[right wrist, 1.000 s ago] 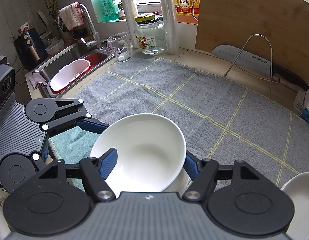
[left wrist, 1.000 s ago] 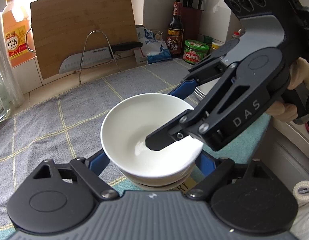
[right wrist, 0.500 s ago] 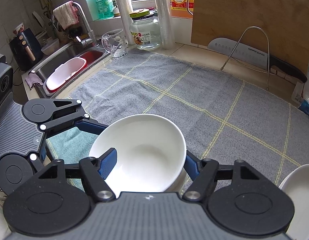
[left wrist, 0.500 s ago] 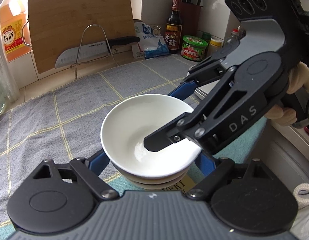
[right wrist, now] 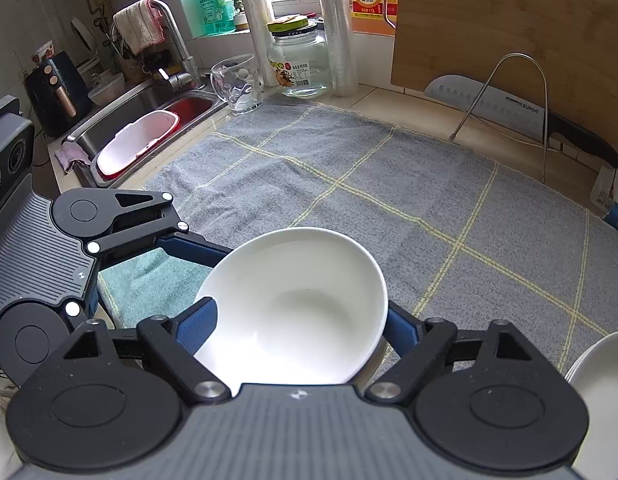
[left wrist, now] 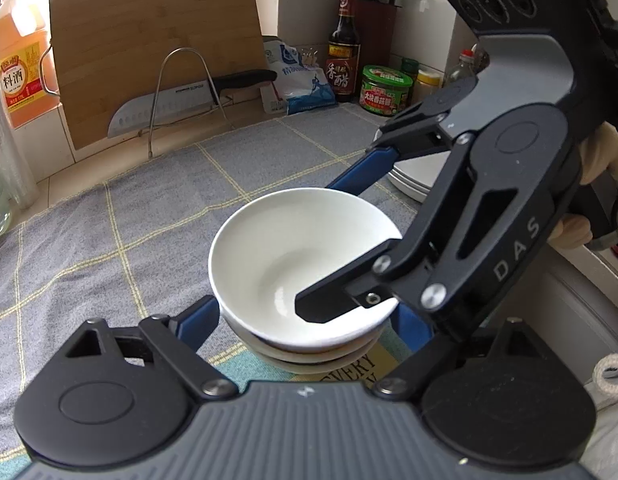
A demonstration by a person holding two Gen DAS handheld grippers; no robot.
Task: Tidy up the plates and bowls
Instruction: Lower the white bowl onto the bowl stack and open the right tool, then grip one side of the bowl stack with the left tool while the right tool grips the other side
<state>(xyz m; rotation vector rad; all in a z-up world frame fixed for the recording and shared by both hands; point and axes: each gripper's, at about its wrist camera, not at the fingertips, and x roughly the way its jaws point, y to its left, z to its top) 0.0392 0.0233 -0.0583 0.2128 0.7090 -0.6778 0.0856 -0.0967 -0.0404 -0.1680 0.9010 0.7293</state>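
Left wrist view: plain glossy white bowl (left wrist: 293,256) nested atop 2 others, both grippers' jaws opening around it.

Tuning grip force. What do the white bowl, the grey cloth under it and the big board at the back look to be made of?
White bowl: likely glazed ceramic or porcelain; smooth, glossy, soft window reflections, thick rim.
Grey cloth: woven towel-like fabric; matte, fuzzy texture, yellow grid lines, slight wrinkles.
Board: looks like bamboo; strip grain, warm brown, matte finish.
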